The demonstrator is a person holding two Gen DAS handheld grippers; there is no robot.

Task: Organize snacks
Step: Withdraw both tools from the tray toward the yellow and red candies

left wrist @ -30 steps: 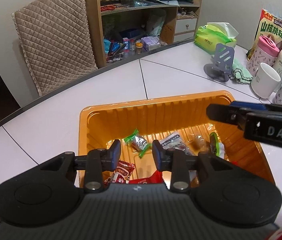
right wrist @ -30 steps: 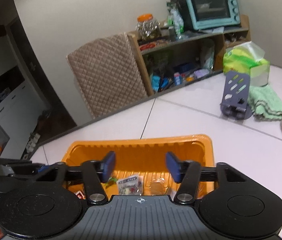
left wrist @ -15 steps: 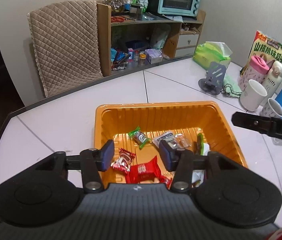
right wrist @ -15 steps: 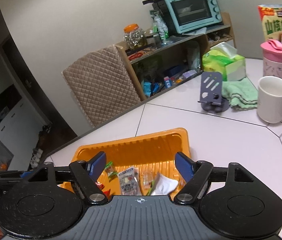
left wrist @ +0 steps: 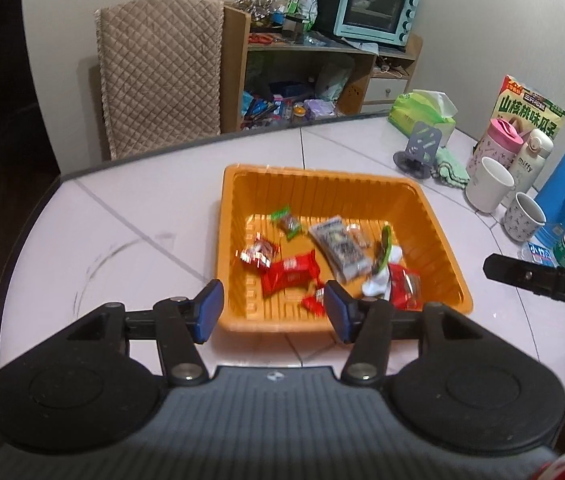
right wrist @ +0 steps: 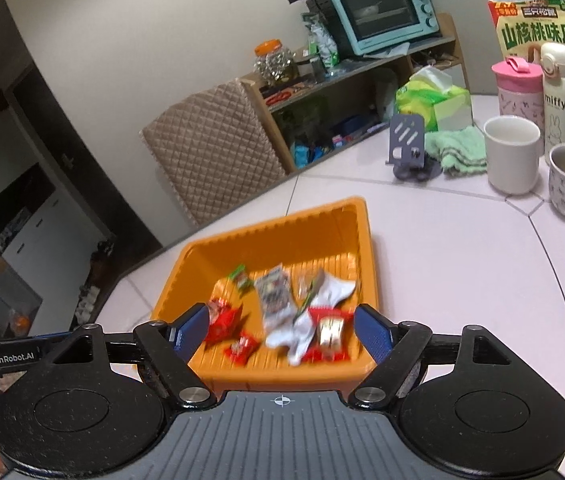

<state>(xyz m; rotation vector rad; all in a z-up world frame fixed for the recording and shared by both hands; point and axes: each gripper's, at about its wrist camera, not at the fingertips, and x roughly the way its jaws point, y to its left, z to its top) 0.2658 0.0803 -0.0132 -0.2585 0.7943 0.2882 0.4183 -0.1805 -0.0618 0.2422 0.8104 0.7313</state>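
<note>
I see my left gripper [left wrist: 272,306] above the near edge of the orange tray [left wrist: 322,178]. Its jaws have just been opening and stand apart, with nothing between them. My right gripper [right wrist: 280,330] is also over the near edge of the tray [right wrist: 278,228], seen from the other side; its jaws have just been opening too, and they stand wide with nothing held.

The tray sits on the white table [left wrist: 130,216], and the snacks lie loose on its floor. There is a big red packet [left wrist: 290,272], a smaller red and silver one [left wrist: 258,252] beside it, a small green-ended sweet [left wrist: 288,222] further back, and a long grey packet [left wrist: 340,248] in the middle. At the right side lies a white wrapper [left wrist: 380,276], with a red packet [left wrist: 402,284] touching it. The right-wrist view is blurred, so I cannot read any label there.

Behind the tray stand a white mug [left wrist: 488,184], a patterned cup [left wrist: 524,216] and a pink bottle [left wrist: 496,142], all well apart from it.
</note>
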